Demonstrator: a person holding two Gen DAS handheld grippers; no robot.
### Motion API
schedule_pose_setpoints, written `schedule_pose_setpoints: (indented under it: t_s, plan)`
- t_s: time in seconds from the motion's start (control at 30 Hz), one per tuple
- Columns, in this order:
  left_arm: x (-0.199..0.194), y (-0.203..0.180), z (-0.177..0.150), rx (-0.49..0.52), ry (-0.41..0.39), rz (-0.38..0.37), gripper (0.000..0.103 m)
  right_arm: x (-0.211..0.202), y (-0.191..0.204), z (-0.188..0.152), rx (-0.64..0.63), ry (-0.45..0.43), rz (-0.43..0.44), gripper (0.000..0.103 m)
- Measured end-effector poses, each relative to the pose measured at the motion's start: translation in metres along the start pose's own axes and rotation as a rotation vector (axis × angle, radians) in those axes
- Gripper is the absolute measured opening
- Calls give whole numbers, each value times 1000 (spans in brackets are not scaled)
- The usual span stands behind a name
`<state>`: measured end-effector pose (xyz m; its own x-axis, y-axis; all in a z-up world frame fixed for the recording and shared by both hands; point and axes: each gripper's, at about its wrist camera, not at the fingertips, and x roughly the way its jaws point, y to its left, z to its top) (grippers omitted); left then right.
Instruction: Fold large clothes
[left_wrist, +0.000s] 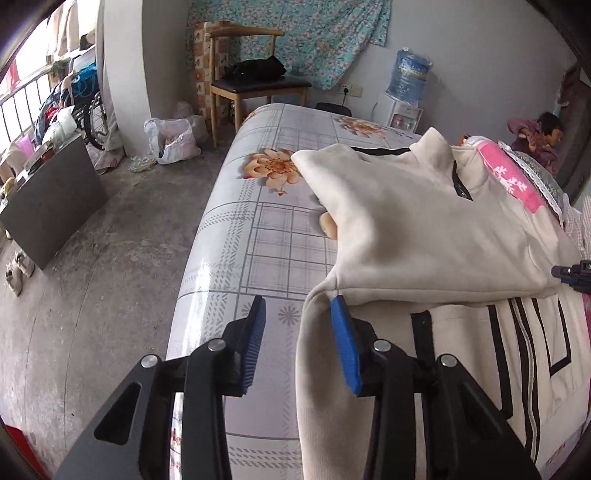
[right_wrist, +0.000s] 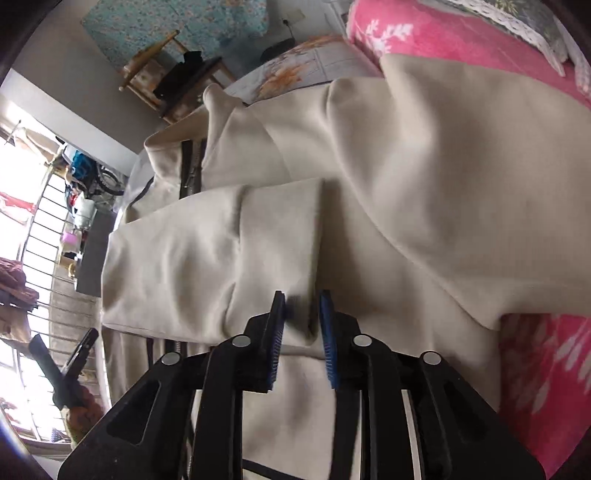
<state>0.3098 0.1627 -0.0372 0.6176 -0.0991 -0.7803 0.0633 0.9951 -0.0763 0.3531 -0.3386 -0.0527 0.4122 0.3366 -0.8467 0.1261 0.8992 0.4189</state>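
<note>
The left gripper's (left_wrist: 297, 325) blue-padded fingers (left_wrist: 345, 347) stood apart astride the cream zip-up jacket's (left_wrist: 424, 221) edge on the floral-sheeted bed (left_wrist: 258, 229), while the right gripper (right_wrist: 303, 321) hung parted above its sleeve.

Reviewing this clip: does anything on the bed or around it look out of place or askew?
Mostly the cream jacket: it lies half-folded and crooked, its lower part hanging over the bed's near edge, between the left gripper's open fingers. On the floor, a white plastic bag lies slumped open beside some litter.
</note>
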Motion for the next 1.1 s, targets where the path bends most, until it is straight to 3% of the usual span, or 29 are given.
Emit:
schedule_pose_setpoints:
  t_s: [0.07, 0.13, 0.2, 0.3, 0.43, 0.5, 0.63, 0.73, 0.9, 0.93, 0.97, 1.0, 1.1]
  plan:
    - [-2, -12, -1, 47, 15, -21, 44, -19, 6, 7, -25, -71, 13, 48]
    - [1, -25, -2, 92, 35, -8, 52, -40, 27, 14, -86, -151, 9, 52]
    - [7, -35, -5, 131, 36, 22, 54, -45, 58, 28, -153, -176, 57, 54]
    - [16, -41, -8, 133, 31, 73, 54, -21, 128, 43, -279, -100, 175, 55]
    - [21, -29, -9, 52, 22, 80, 54, 42, 245, 56, -491, 65, 298, 61]
    - [19, -22, -10, 6, 9, 73, 49, 79, 299, 61, -555, 141, 309, 61]
    - [19, -12, -13, -60, -5, 60, 34, 152, 379, 69, -639, 229, 234, 61]
    - [20, -5, -17, -103, -7, 48, 20, 198, 410, 74, -675, 279, 117, 52]
    - [21, 1, -21, -151, -19, 14, 12, 236, 429, 65, -754, 357, -44, 39]
    - [21, 1, -22, -148, -21, 16, 12, 239, 430, 62, -780, 363, -69, 27]
    - [21, 1, -22, -148, -21, 14, 11, 239, 432, 59, -798, 376, -67, 14]
    - [21, 1, -22, -152, -20, 12, 10, 240, 432, 58, -812, 380, -72, 9]
    - [21, 5, -23, -174, -22, 5, 8, 223, 436, 57, -828, 306, -40, 3]
